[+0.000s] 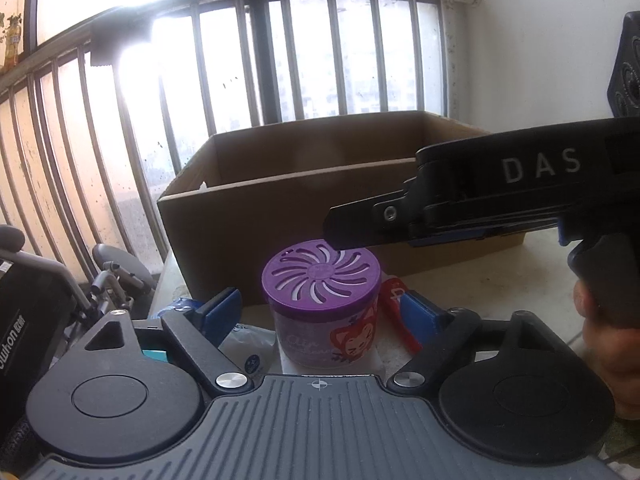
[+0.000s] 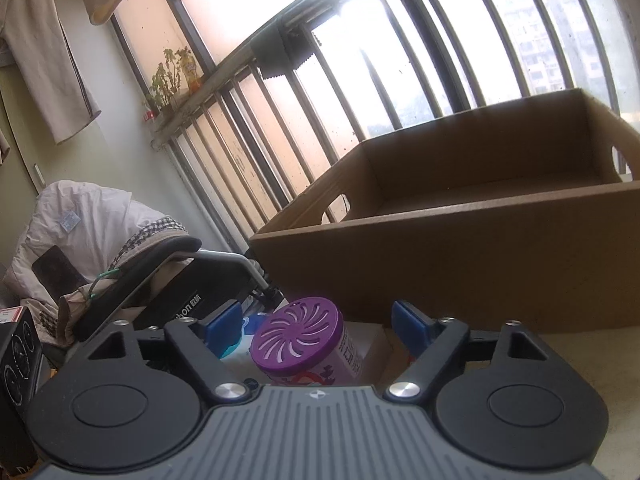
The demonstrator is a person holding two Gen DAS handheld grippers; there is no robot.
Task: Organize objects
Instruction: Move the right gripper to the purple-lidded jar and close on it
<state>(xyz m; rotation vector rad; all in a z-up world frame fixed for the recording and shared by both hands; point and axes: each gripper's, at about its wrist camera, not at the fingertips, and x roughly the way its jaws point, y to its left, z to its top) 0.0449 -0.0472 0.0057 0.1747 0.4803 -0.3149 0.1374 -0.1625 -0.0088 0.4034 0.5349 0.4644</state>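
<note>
One purple tub (image 1: 320,304) with a swirl-vented lid and cartoon label stands before one cardboard box (image 1: 256,236), between both hand-held grippers' spread fingers, left (image 1: 320,312) and right (image 2: 318,322).

The right claw (image 1: 340,236) hides part of the cardboard box (image 1: 248,224); the purple jar (image 1: 320,304) half covers a red item (image 1: 396,312).

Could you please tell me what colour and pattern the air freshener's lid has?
The air freshener lid is purple with swirling, pinwheel-like vent slots, clearest in the left wrist view.
</note>
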